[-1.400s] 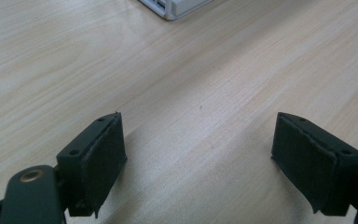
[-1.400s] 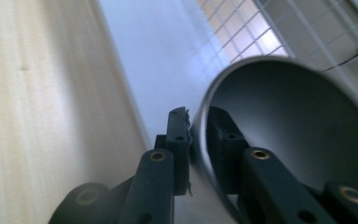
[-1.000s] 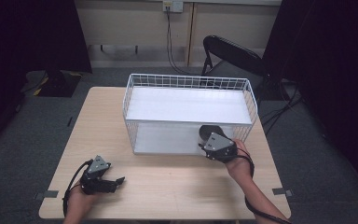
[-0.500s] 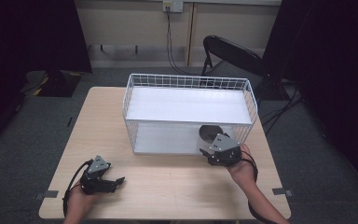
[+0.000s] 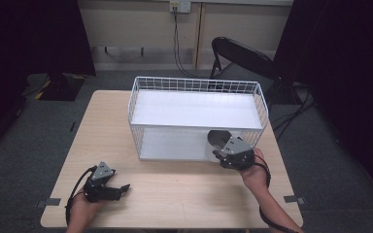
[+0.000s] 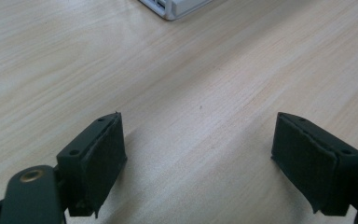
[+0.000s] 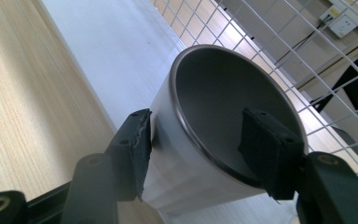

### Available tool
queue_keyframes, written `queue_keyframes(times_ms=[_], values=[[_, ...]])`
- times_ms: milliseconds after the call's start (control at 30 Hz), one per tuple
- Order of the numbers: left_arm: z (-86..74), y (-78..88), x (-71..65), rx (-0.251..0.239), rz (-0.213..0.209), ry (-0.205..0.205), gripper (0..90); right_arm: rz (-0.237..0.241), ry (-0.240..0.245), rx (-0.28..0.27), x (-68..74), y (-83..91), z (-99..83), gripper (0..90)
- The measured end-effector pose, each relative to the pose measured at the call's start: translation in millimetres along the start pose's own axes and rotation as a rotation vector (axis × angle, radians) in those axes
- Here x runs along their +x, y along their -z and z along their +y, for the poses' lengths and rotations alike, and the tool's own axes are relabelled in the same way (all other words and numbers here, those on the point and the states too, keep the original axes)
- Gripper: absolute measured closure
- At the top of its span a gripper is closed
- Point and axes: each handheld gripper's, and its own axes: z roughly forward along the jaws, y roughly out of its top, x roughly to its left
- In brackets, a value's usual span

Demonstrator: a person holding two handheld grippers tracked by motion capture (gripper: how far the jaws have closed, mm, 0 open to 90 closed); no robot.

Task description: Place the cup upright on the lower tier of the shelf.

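Right gripper view looks along the right gripper, and a shiny metal cup sits between its two black jaws. The jaws have just been closing a little. One pad is against the outside of the cup. The other pad is by the rim on the far side, and I don't think it is pressing yet, so to me the grip looks loose, not tight.

From the high view, the right gripper is at the front of the white wire rack, near its right end. The cup stands on the rack's bottom floor, under the white shelf, just inside the open front.

The left gripper waits on the bare wooden surface, well apart from the rack. Its jaws are wide apart with nothing in them.

I think the step in hand is the handling of the cup at the rack's front — getting a good hold on it, or setting it down there.

Next, the right jaws need to squeeze firmly on both sides before any lift. If the cup is to stay, they must spread wider and pull straight back — without bumping the rim or the wires above.
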Motion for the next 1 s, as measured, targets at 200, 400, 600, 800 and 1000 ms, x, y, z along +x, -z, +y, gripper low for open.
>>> queue_keyframes(times_ms=[200, 400, 600, 800, 1000], values=[[0.0, 0.0, 0.0, 0.0, 0.0, 0.0, 16.7, -0.015, 0.029, 0.003, -0.9, -6.9, 1.5, 43.5], [0.0, 0.1, 0.1, 0.0, 0.0, 0.0, 16.7, -0.029, 0.018, -0.007, -2.0, -10.4, 4.0, 40.9], [0.0, 0.0, 0.0, 0.0, 0.0, 0.0, 16.8, 0.009, -0.013, -0.031, 0.0, -3.7, 9.2, 31.8], [0.0, 0.0, 0.0, 0.0, 0.0, 0.0, 16.8, 0.081, -0.053, -0.045, 6.6, 5.6, 15.5, 23.1], [0.0, 0.0, 0.0, 0.0, 0.0, 0.0, 16.7, 0.161, -0.106, -0.052, 9.4, 12.4, 18.1, 17.8]])
